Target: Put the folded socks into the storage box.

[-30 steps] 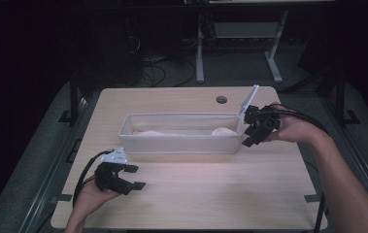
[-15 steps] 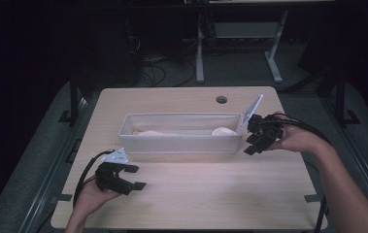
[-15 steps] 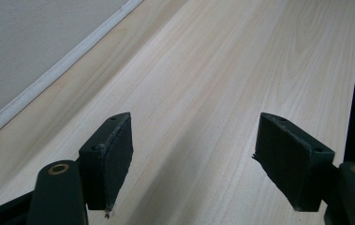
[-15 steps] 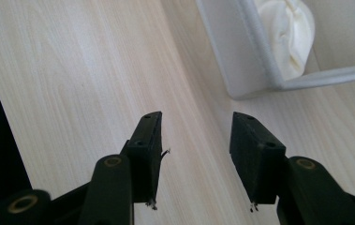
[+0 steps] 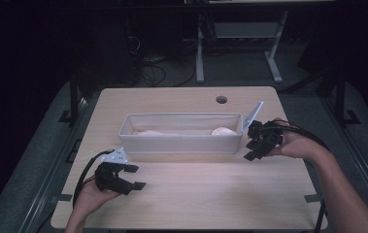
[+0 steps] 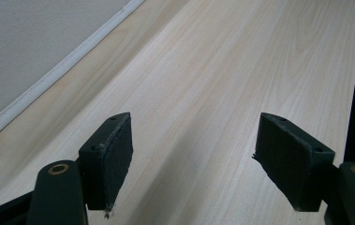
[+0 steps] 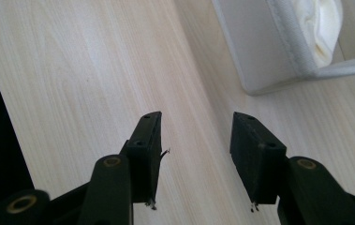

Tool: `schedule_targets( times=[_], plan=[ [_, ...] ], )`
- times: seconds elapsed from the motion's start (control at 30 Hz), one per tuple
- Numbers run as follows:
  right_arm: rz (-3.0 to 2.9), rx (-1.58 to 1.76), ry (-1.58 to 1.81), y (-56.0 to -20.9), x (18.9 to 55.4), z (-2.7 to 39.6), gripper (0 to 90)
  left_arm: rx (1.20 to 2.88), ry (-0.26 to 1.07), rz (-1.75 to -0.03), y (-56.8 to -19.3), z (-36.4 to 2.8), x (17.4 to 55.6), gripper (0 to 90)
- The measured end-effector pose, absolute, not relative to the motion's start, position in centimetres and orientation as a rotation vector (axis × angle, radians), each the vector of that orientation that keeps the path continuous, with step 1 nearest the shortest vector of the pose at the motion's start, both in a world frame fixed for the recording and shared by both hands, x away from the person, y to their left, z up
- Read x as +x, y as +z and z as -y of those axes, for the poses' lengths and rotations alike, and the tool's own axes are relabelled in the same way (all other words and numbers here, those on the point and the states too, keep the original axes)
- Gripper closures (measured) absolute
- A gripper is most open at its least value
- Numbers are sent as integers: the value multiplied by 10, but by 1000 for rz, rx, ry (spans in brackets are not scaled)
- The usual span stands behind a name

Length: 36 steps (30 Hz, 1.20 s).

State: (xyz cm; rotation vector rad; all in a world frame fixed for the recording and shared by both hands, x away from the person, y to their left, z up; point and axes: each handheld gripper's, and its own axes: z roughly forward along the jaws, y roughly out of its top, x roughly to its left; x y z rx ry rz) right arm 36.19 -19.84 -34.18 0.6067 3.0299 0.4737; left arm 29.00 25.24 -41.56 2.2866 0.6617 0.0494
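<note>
Right tongs [image 5: 252, 149] lowered | rectangular white bin [image 5: 181, 144] | woodgrain table [image 5: 210, 204]

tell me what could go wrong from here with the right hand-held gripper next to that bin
1. The right hand-held gripper sits open and empty close to the end wall of the white bin; a careless move could knock the bin across the table.
2. The pale cloth lies low inside, so reaching it means clearing the rim, which a jaw might catch.

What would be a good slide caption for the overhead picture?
Two hand-held claws, left claw and right claw, both open and empty, flank a long white bin holding pale cloth on a wooden table.
</note>
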Motion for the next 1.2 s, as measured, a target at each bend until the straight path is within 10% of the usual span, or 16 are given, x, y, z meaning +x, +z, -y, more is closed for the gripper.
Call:
schedule_targets(
  times=[1.2],
  plan=[
    [-3058,657,564,-378,345,207,522,2288,50,-668,-416,-254,290,266]
  ],
)
